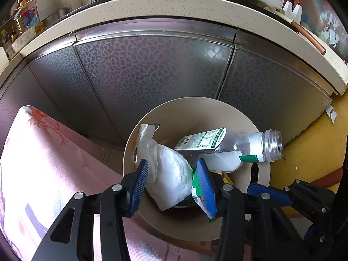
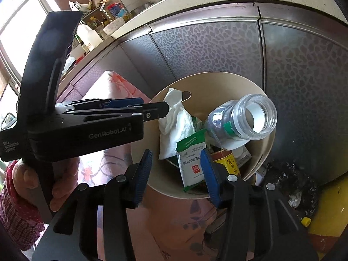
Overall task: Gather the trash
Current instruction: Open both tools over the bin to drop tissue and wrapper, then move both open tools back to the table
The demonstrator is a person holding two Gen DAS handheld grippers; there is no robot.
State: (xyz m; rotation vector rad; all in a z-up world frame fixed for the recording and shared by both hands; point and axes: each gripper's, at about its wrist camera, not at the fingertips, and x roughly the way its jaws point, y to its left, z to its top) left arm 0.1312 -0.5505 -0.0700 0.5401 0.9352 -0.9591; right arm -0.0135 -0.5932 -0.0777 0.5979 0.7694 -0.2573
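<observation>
A beige round bin (image 1: pixel 256 117) (image 2: pixel 217 80) stands on the floor by the cabinet. In it lie a crumpled white tissue (image 1: pixel 171 174) (image 2: pixel 174 121), a clear uncapped plastic bottle (image 1: pixel 235 148) (image 2: pixel 241 119), a green-white wrapper (image 2: pixel 191 161) (image 1: pixel 196 187) and a red-yellow carton (image 2: pixel 228 163). My left gripper (image 1: pixel 173 184) is open above the bin, its blue pads on either side of the tissue with gaps showing. It also shows from the side in the right wrist view (image 2: pixel 161 111). My right gripper (image 2: pixel 176 174) is open and empty above the bin's near rim.
Patterned dark cabinet doors (image 1: pixel 152 76) stand behind the bin under a pale countertop (image 1: pixel 174 6). A pink floral cloth (image 1: pixel 43 163) lies on the left. A black crumpled bag (image 2: pixel 291 187) and a yellow cap (image 2: pixel 306 221) lie on the yellow floor to the right.
</observation>
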